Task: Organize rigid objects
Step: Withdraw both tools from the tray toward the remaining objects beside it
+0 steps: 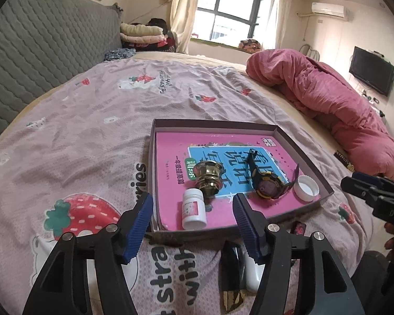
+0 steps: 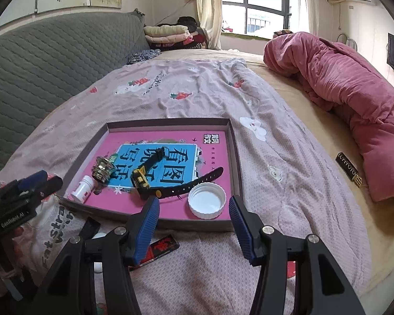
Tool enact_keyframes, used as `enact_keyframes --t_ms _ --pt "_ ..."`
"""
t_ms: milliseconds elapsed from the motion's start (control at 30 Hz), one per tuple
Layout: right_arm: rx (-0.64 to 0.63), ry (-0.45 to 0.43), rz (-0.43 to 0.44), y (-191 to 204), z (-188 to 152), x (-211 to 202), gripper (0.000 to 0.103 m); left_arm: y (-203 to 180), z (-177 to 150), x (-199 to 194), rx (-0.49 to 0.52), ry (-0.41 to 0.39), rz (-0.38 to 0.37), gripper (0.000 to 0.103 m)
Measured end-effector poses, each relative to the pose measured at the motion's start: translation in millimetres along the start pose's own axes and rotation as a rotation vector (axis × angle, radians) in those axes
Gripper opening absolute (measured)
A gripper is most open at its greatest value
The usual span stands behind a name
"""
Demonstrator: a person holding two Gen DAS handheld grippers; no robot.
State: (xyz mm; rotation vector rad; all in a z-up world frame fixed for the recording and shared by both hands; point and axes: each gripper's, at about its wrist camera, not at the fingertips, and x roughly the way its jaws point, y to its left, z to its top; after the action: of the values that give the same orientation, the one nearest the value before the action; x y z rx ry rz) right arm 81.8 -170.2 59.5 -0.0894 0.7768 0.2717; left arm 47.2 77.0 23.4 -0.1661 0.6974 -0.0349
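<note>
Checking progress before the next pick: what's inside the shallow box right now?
Inside the box: a pink book lining the bottom, a brass knob, a white pill bottle, a wristwatch and a white cap. Anything under the book is hidden.

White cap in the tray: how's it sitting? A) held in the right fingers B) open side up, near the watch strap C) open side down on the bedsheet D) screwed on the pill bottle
B: the white cap lies hollow side up on the tray floor beside the watch strap, apart from the pill bottle, and both grippers are open and hold nothing.
</note>
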Motion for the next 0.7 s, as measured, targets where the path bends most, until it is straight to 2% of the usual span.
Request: enact_keyframes --t_ms 400,700 --pt "-0.002 -0.037 0.021 1.2 -0.3 -18.4 0.055 -7.1 -7.5 -26.0 0.031 -0.040 0.028 0.066" --pt "0.010 -0.050 0.031 -1.7 -2.7 -26.9 0.055 -9.6 -10.6 -36.2 0.033 -0.036 0.049 0.066"
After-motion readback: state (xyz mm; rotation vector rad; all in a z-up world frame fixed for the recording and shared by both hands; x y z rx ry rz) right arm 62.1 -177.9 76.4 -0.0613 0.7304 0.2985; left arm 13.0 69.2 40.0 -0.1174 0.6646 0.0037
